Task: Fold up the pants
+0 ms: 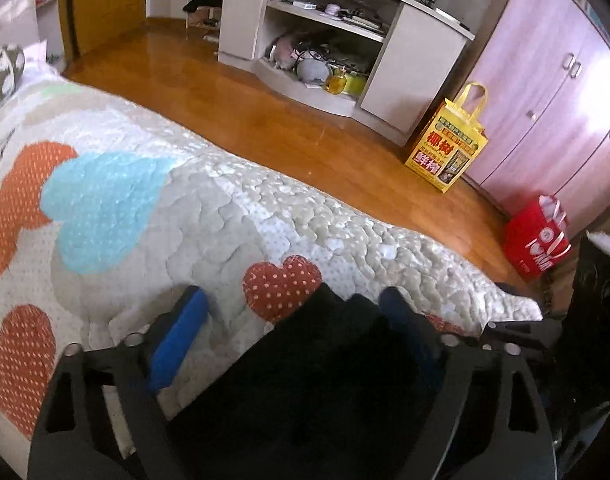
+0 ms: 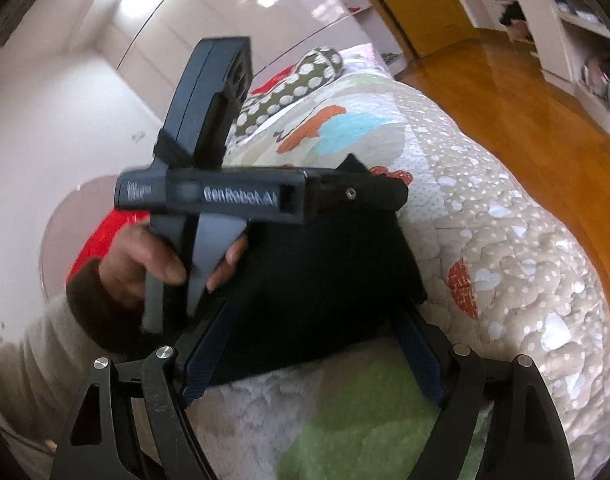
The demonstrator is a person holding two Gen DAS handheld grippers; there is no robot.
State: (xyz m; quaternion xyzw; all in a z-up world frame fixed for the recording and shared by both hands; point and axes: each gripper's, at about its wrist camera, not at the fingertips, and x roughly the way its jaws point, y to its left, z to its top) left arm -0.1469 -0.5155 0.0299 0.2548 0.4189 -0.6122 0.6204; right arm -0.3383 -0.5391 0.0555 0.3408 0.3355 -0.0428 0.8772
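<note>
The black pants (image 2: 317, 272) lie folded into a compact dark block on the quilted bedspread (image 2: 485, 240). My right gripper (image 2: 315, 312) straddles their near edge, a blue pad on either side, and the cloth lies flat with no bunching. A hand (image 2: 145, 264) holds my left gripper (image 2: 385, 192) over the far edge of the pants. In the left wrist view, the left gripper (image 1: 291, 296) stands open over a corner of the pants (image 1: 325, 380). Bedspread shows between its left pad (image 1: 177, 344) and the cloth. The right pad (image 1: 409, 332) is against the dark fabric.
The bed's edge (image 1: 345, 216) runs diagonally with wooden floor (image 1: 305, 132) beyond. A yellow bag (image 1: 449, 144) and a red bag (image 1: 537, 236) stand by the wardrobe (image 1: 553, 92). A shelf unit (image 1: 337, 40) is further back. A spotted pillow (image 2: 301, 80) and a fluffy green blanket (image 2: 353, 420) lie on the bed.
</note>
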